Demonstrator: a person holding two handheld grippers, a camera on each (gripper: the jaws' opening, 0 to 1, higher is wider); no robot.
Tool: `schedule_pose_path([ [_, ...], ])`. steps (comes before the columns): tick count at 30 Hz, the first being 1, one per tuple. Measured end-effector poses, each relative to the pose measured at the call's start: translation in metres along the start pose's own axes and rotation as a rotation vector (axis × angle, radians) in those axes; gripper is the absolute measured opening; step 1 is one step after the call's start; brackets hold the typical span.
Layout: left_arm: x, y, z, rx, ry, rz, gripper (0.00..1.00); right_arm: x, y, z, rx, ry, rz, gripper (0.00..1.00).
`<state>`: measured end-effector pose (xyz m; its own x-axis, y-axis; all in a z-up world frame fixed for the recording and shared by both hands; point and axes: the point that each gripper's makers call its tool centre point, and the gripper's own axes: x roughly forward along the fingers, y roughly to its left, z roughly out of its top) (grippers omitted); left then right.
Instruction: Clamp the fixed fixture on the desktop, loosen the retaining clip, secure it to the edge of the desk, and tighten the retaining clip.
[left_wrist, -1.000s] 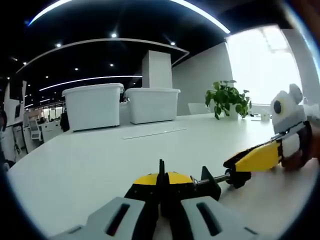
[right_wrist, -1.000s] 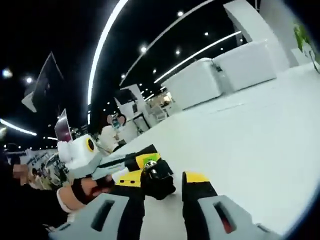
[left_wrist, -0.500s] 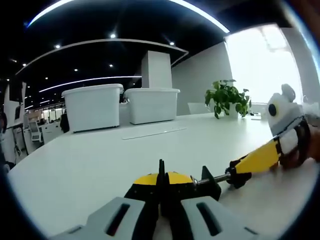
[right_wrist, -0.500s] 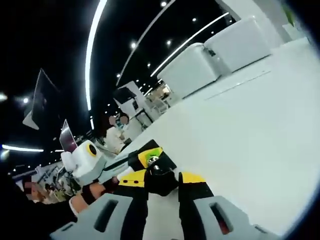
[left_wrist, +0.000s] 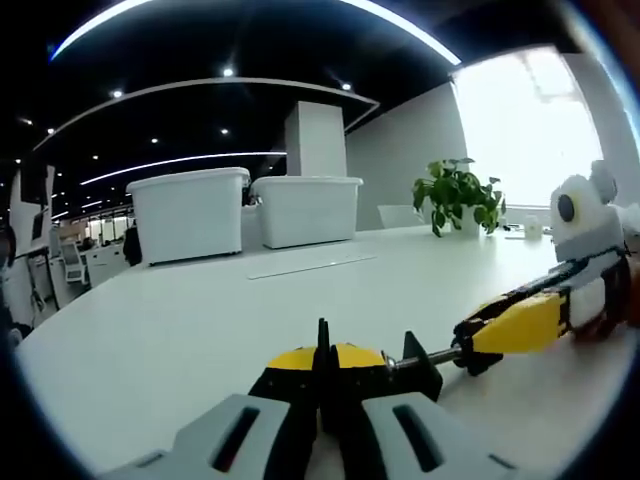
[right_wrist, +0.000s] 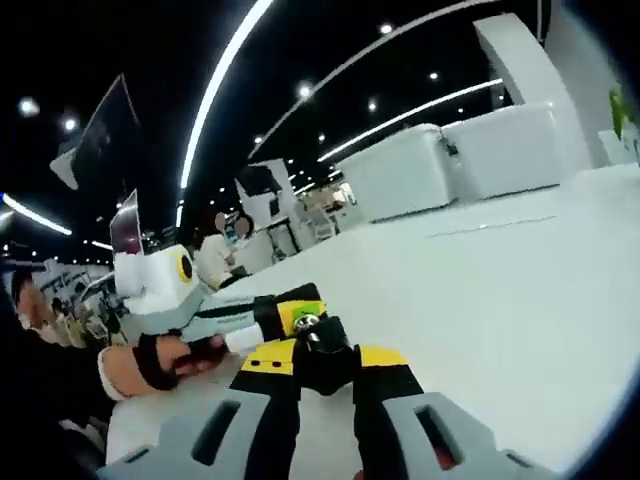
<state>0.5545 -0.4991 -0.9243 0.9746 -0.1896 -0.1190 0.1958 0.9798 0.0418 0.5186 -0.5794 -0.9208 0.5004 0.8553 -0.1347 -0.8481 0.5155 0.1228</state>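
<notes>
Both tongs pinching one black-and-yellow clamp (left_wrist: 345, 372) on white worktop (left_wrist: 200, 310): left tongs (left_wrist: 322, 425) pressed onto body, right tongs (right_wrist: 325, 425) closed around knob (right_wrist: 318, 345). Best held steady by body; knob turned slowly, judged.

Grey left gripper (left_wrist: 322, 425) and right gripper (right_wrist: 325, 420) bear black-and-yellow jaws.

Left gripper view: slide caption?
Left gripper shut on clamp; right gripper at its screw end, white desk.

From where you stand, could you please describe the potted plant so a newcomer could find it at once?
Look across the long white desk towards the bright window at its far end. Right of the two white storage bins, the potted plant stands alone near the desk's far edge. It is the only green, leafy thing among white surfaces.
</notes>
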Motion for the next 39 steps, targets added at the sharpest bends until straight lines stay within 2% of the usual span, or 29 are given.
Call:
schedule_pose_path([
  [2,0.001,0.0,0.001,0.002,-0.003,-0.003,0.04,-0.002,0.007,0.002,-0.184,-0.019,-0.008,0.18],
  [4,0.0,0.0,0.0,-0.002,-0.001,-0.002,0.04,-0.005,0.014,0.002,-0.332,-0.033,-0.021,0.18],
  [8,-0.001,0.0,0.0,-0.004,-0.001,-0.002,0.04,-0.007,0.021,0.003,-0.45,-0.044,-0.028,0.18],
  [14,-0.001,0.001,-0.001,-0.007,0.002,0.002,0.04,-0.007,0.029,0.001,-0.768,-0.045,-0.068,0.18],
  [15,-0.001,0.001,-0.001,-0.006,0.003,0.002,0.04,-0.007,0.031,0.001,-0.846,-0.045,-0.075,0.19],
  [20,-0.001,0.001,-0.002,-0.006,0.004,0.004,0.04,-0.004,0.029,0.001,-0.997,-0.04,-0.11,0.19],
  [27,-0.002,0.001,-0.002,-0.006,0.004,0.005,0.04,-0.002,0.023,0.002,-0.973,-0.023,-0.106,0.2],
  [29,-0.002,0.001,-0.002,-0.005,0.004,0.004,0.04,-0.002,0.022,-0.001,-0.919,-0.008,-0.088,0.22],
  [31,-0.002,0.001,-0.002,-0.005,0.004,0.003,0.04,-0.004,0.02,0.002,-0.804,-0.021,-0.06,0.23],
  [32,-0.003,0.0,-0.002,-0.003,0.004,0.003,0.04,-0.006,0.015,0.007,-0.713,-0.037,-0.071,0.24],
  [35,-0.002,0.0,-0.002,-0.003,0.004,0.003,0.04,-0.01,-0.004,0.015,-0.415,-0.063,-0.084,0.38],
  [37,-0.002,0.0,-0.002,-0.004,0.004,0.003,0.04,-0.012,-0.007,0.021,-0.281,-0.094,-0.061,0.38],
  [39,-0.002,0.0,-0.002,-0.003,0.004,0.004,0.04,-0.013,-0.003,0.024,-0.124,-0.121,-0.006,0.36],
])
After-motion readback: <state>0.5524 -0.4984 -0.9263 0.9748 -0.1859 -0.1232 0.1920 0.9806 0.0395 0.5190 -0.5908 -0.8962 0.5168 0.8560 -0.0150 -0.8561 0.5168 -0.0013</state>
